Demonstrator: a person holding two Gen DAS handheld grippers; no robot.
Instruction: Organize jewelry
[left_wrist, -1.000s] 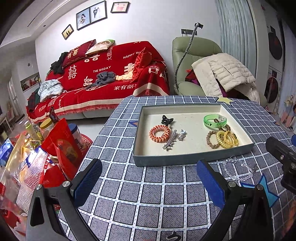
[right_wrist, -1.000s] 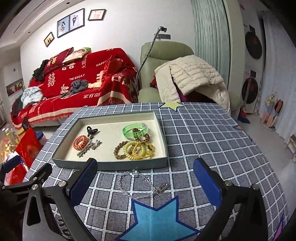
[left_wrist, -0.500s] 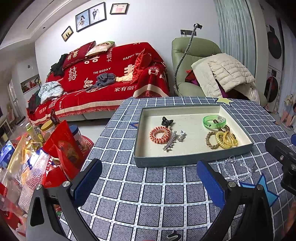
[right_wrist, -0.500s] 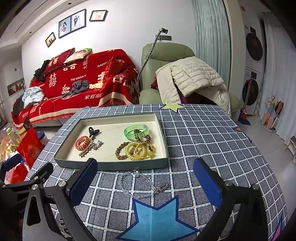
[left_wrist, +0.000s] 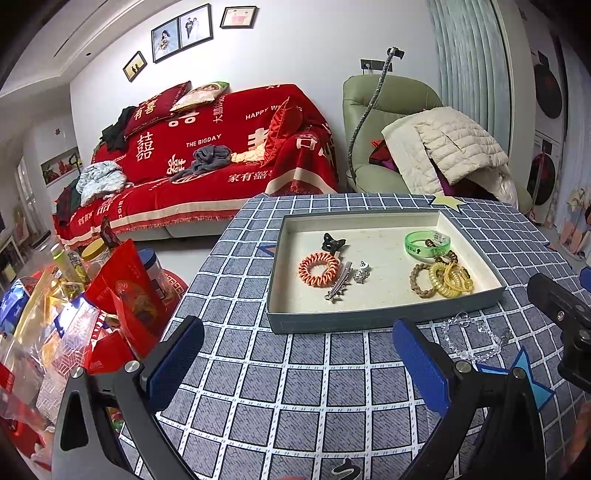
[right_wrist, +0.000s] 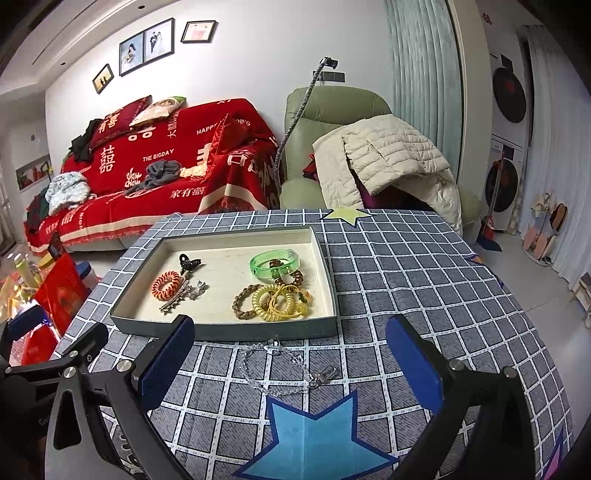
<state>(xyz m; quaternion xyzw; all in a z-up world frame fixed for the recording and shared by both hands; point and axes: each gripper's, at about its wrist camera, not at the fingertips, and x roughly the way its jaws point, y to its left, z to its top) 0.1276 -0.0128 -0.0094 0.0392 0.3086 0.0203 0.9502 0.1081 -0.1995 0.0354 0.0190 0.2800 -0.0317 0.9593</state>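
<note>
Left hand-held gripper (left_wrist: 295, 362): fingers spread wide, nothing between them, low in the frame above the checked cloth of the bench (left_wrist: 280, 398).
Right hand-held gripper (right_wrist: 291, 358): also spread wide and empty, at the bottom of its frame.
Tray (right_wrist: 229, 330): grey, shallow, in the middle of both views.
Inside tray: orange coil tie (right_wrist: 167, 285), black claw clip (right_wrist: 189, 263), silver clip (right_wrist: 176, 300) on the left; green bangle (right_wrist: 274, 263), yellow coil ties (right_wrist: 275, 303), brown braided ring (right_wrist: 243, 302) on the right.
Clear bead bracelet (right_wrist: 280, 369): on the cloth just in front of the tray, between the right fingers in the picture, above a blue star (right_wrist: 314, 435).
</note>
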